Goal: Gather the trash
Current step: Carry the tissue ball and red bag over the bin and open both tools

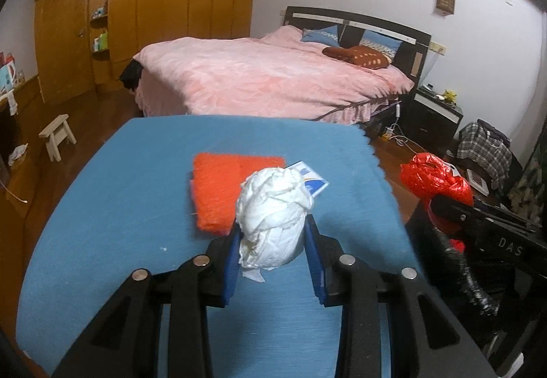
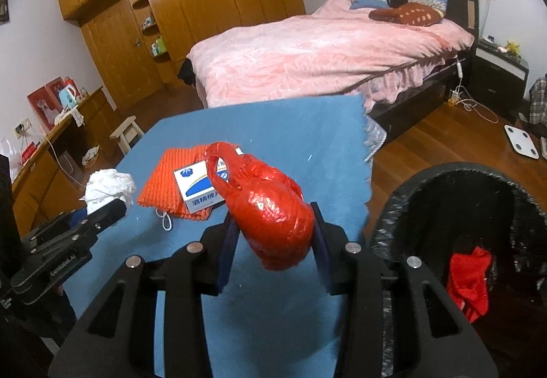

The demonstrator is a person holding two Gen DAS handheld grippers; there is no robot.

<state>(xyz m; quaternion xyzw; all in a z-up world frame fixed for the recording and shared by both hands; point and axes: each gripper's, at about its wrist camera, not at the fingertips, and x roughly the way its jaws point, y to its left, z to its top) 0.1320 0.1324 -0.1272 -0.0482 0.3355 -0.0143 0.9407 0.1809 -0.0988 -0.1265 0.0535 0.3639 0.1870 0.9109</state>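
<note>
1. My left tool (image 1: pixel 271 243) is clamped on the crumpled tissue wad (image 1: pixel 273 217) above the blue surface (image 1: pixel 119 224); its loose tail could tear free.
2. My right tool (image 2: pixel 273 241) pinches the red plastic bag (image 2: pixel 270 210) near the bin (image 2: pixel 393 207); releasing early drops it onto the surface.

The small white-and-blue box (image 1: pixel 312 181) lies mostly hidden behind the crumpled white paper ball (image 1: pixel 273 217) in the left view. In the right view, the red plastic bag (image 2: pixel 270 213) covers that box's right end, and its printed label is too small to read.
</note>
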